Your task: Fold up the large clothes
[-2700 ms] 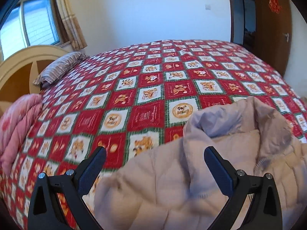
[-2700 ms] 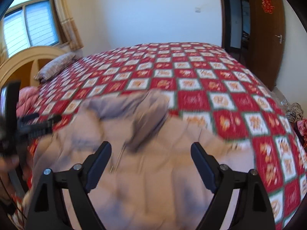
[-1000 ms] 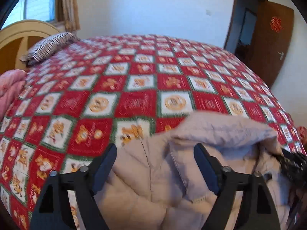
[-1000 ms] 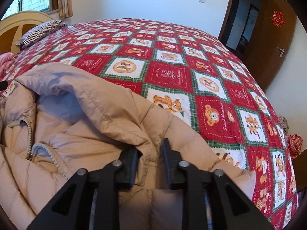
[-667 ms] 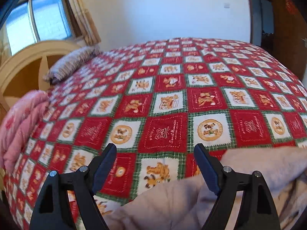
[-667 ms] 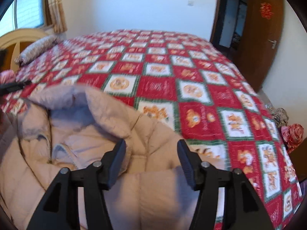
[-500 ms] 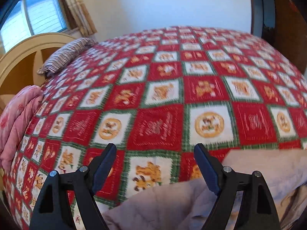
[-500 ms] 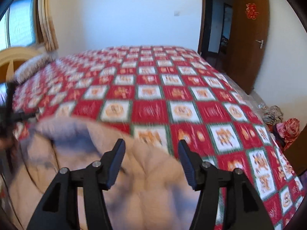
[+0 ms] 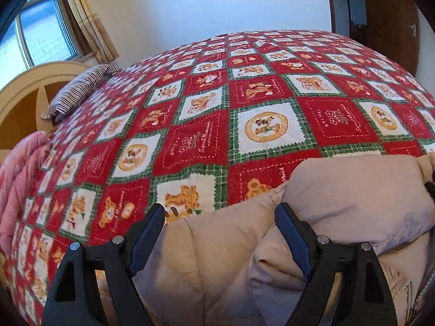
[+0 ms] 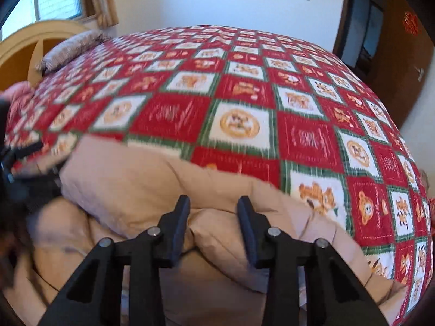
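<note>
Beige quilted fabric fills the lower part of both wrist views: a puffy padded jacket lies bunched on the near edge of the bed, its collar area folded into thick rounded rolls with stitched seams. A short run of zipper teeth shows at 5 o'clock in the left view. The bed is covered by a patchwork quilt of red and white squares with green plaid borders and teddy-bear prints, soft and slightly napped. The left gripper stands wide open above the jacket's edge at 6 o'clock, fingers apart and clamping nothing. The right gripper sits at 6 o'clock over a raised fold of the jacket, jaws narrowed with a gap between them; whether the pads touch the fabric cannot be told, as the view is motion-blurred. A striped pillow rests at 10 o'clock against a curved pale wooden headboard. Pink bedding is heaped at 9 o'clock. A dark wooden door stands at 2 o'clock.
</note>
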`<state>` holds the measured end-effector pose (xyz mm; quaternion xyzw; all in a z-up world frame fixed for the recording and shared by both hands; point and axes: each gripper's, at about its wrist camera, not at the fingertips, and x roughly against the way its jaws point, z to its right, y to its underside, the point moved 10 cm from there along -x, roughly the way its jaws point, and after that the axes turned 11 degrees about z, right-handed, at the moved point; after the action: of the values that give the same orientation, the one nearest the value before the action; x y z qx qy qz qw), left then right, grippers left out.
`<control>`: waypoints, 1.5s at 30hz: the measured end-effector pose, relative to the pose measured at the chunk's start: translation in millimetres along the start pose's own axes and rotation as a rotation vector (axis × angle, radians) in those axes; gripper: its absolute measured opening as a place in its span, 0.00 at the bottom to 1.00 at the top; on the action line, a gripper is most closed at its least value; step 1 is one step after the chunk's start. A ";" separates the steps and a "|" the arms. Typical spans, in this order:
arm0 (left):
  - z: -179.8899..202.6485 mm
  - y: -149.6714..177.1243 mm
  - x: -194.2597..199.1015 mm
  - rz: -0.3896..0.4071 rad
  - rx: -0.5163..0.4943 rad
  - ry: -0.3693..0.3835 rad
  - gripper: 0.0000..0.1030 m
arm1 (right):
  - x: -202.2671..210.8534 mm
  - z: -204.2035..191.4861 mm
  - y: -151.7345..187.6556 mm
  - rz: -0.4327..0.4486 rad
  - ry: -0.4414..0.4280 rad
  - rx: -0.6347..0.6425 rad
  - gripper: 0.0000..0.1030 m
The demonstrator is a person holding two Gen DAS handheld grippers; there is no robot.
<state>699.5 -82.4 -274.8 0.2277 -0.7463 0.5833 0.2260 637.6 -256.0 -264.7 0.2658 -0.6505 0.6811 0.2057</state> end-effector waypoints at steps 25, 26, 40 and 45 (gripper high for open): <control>57.3 -0.5 -7.0 -0.050 0.068 0.114 0.95 | 1.4 30.2 12.7 0.044 0.042 -0.087 0.38; 56.5 0.4 -7.6 -0.050 0.075 0.112 0.96 | -0.7 30.2 13.8 0.042 0.042 -0.089 0.39; 57.7 2.2 -9.2 -0.047 0.052 0.078 0.99 | -9.1 27.8 17.9 0.019 0.086 -0.040 0.40; 57.7 2.5 -9.3 -0.046 0.046 0.073 0.99 | -11.0 27.0 18.2 0.011 0.102 -0.021 0.41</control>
<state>701.2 -137.3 -294.9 0.2282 -0.7185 0.6029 0.2612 637.3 -283.3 -285.4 0.2249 -0.6478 0.6880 0.2374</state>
